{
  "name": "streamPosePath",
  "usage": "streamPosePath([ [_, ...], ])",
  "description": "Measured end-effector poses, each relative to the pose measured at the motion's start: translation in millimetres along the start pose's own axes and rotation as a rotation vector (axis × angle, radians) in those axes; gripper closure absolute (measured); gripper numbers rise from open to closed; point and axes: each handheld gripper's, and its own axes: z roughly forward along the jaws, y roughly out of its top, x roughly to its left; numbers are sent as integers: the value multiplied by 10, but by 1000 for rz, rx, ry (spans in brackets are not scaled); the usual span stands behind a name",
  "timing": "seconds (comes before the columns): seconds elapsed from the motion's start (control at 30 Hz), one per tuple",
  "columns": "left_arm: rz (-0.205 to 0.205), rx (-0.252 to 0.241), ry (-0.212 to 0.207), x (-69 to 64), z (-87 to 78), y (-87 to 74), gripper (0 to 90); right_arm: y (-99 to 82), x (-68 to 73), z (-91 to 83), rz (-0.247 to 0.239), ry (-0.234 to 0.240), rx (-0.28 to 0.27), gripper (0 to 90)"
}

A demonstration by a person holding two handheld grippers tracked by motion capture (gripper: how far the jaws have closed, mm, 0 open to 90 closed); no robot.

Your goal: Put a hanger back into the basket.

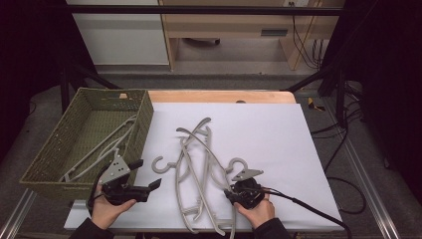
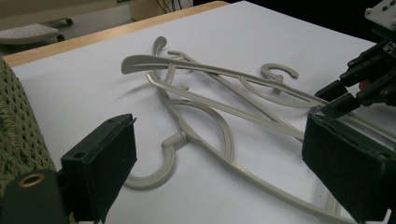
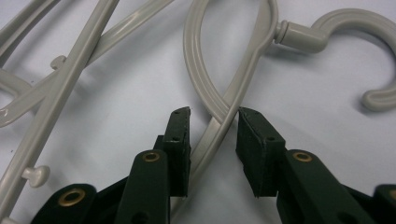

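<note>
Your right gripper point(image 3: 214, 116) has its fingers parted around the hanger's point(image 3: 219, 100) thin bar below the hook point(image 3: 355, 35); it's light, stiff, slick plastic, so clamp there firmly, while your left gripper point(image 2: 219, 154) gapes empty.

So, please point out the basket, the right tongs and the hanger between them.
basket point(image 1: 145, 115): high view, on its right wall.
right tongs point(image 3: 214, 115): right gripper view, midway between the two tips.
hanger point(image 3: 233, 100): right gripper view, on the bar running between the jaws.
</note>
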Motion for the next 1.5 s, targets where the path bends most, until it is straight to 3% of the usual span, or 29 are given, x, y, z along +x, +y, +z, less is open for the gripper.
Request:
streamPosePath([
  [0.03,0,0,0,0,0,0,96,0,0,0,0,0,0,661],
  [0.07,0,1,0,1,1,-1,96,9,9,-4,30,-8,7,668],
  [0.17,0,3,0,1,4,-2,96,12,-38,-18,28,-16,18,685],
  [0.23,-1,5,-3,-2,8,-3,97,24,-67,-32,79,-21,24,708],
  [0.33,1,6,-3,-3,12,-4,97,26,-98,-43,75,-41,27,722],
  [0.47,1,7,-3,-5,16,-5,96,26,-159,-59,106,-50,27,746],
  [0.6,1,9,-3,-8,18,-6,97,30,-207,-80,107,-74,31,780],
  [0.8,2,12,-6,-10,22,-8,97,24,-235,-92,122,-48,16,782],
  [0.83,2,12,-7,-10,22,-8,97,16,-252,-91,100,-66,25,776],
  [1.03,4,17,-9,-14,30,-11,96,5,-254,-79,77,-66,54,752],
  [1.3,7,21,-9,-17,35,-11,97,32,-287,-76,120,-63,67,804],
  [1.33,6,22,-9,-16,34,-10,97,42,-269,-81,155,-43,61,813],
  [1.37,7,21,-8,-14,34,-11,97,32,-296,-86,121,-61,61,814],
  [1.5,7,23,-10,-18,34,-10,98,44,-298,-128,130,-56,44,816],
])
